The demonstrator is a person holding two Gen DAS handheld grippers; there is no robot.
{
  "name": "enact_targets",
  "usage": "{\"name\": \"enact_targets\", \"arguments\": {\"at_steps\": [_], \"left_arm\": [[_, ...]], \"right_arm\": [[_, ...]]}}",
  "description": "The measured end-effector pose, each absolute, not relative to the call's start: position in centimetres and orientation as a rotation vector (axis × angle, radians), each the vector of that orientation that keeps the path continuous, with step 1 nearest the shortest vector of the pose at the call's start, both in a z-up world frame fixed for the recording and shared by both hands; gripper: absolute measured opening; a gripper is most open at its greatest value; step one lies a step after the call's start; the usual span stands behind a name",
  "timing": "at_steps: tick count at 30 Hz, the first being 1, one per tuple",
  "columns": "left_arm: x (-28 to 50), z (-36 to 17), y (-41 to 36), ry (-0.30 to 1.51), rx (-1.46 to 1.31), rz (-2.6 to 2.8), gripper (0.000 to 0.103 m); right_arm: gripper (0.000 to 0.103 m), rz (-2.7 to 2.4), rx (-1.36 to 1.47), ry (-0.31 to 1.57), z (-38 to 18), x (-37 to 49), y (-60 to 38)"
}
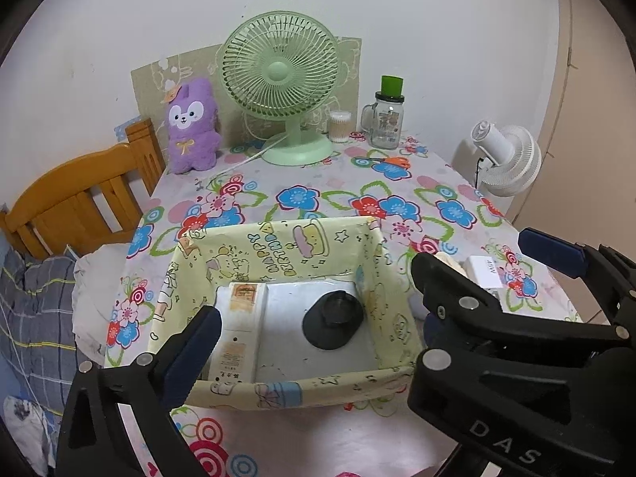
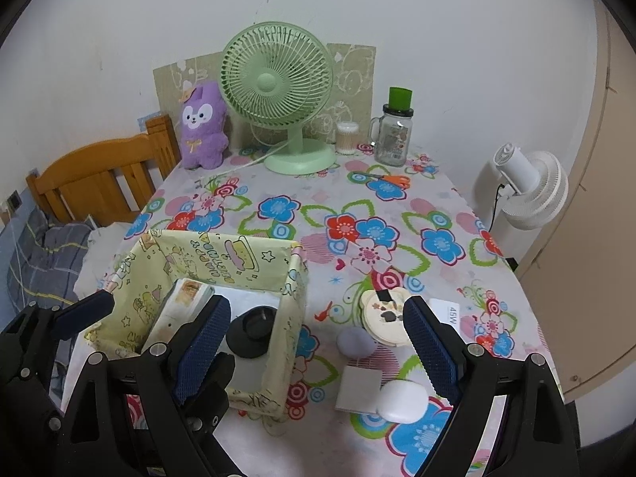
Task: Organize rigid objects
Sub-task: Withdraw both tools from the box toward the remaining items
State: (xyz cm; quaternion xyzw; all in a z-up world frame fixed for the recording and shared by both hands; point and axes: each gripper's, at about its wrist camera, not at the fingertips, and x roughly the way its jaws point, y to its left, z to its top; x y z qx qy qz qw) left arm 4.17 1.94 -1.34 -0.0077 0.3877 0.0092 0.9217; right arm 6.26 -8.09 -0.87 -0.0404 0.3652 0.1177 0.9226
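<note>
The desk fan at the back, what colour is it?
Pale mint green fan, clearest in the right wrist view.

1. We note the tablecloth (image 2: 318, 198) is glossy, smooth printed plastic.
2. The box (image 1: 278, 391) looks paper-wrapped, slightly creased.
3. The headboard (image 1: 71, 194) is varnished wood.
4. The plush toy (image 1: 192, 127) is fuzzy cloth.
5. The jar (image 2: 391, 137) is clear glass.

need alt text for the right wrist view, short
The right gripper hangs open over small items on a floral tablecloth: a white case, a grey square, a lilac disc and a bear-shaped compact. Left of them, a yellow box holds a black round stand and a white pack.
</note>
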Motion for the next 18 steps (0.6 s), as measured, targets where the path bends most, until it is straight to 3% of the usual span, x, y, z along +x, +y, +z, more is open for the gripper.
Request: {"name": "enact_targets", "arguments": {"at_steps": [18], "left_arm": [[3.1, -0.3, -2.1, 0.757, 0.021, -0.005, 0.103]], "right_arm": [[0.091, 0.193, -0.065, 0.702, 0.2, 4.5, -12.4]]}}
